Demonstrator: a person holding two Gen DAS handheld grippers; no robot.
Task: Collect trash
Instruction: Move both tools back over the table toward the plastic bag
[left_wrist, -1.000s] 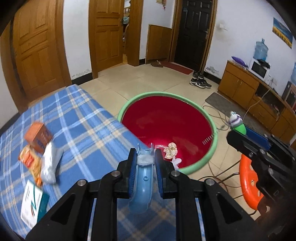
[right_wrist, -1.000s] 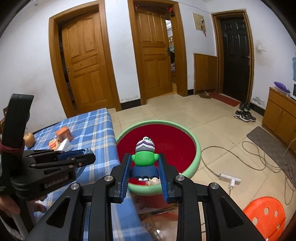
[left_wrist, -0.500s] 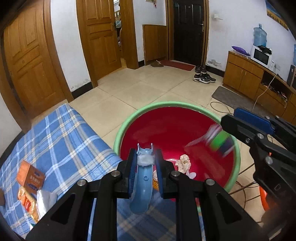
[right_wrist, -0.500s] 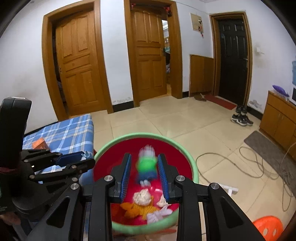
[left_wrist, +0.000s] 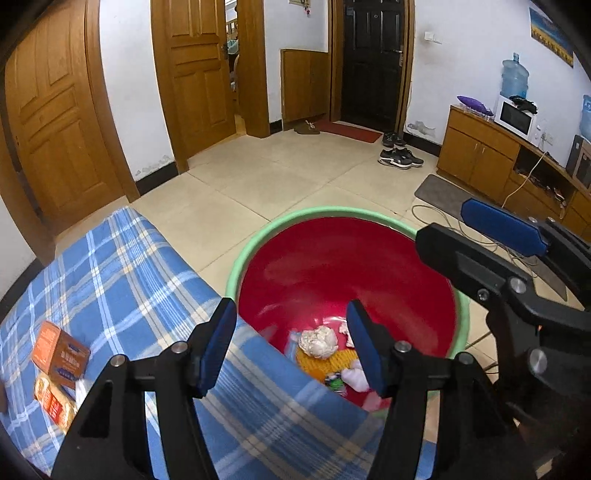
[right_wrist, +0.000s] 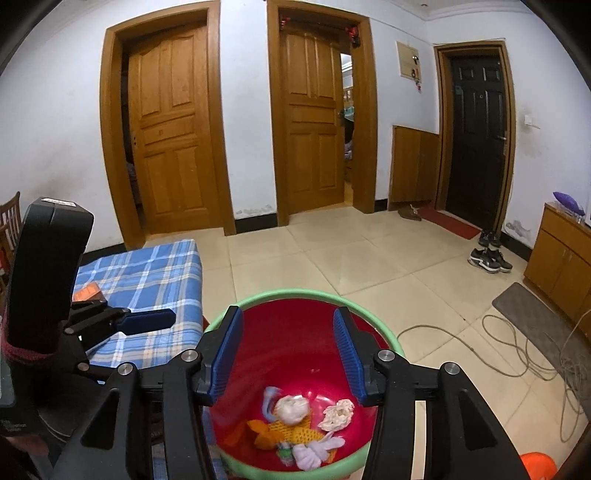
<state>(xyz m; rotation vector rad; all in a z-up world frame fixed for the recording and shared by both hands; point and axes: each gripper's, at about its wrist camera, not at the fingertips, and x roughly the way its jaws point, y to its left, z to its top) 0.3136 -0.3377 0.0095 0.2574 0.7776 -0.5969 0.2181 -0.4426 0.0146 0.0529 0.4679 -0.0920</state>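
Observation:
The red basin with a green rim stands on the floor against the bed. My left gripper hangs over its near edge, jaws opening, nothing between them. My right gripper is also above the basin, jaws opening and empty. In the basin lie a white paper ball, a crumpled tissue, yellow netting, a blurred blue curved piece, a small green toy and white scraps. An orange box and a snack packet lie on the bed.
The bed with its blue plaid cover fills the left. Loose cables and a grey mat lie on the tiled floor at the right, an orange stool at the bottom right. Shoes stand near wooden cabinets.
Both grippers moved over the basin and opened. The blue curved piece left the left jaws and the green toy left the right jaws; both now lie in the basin.

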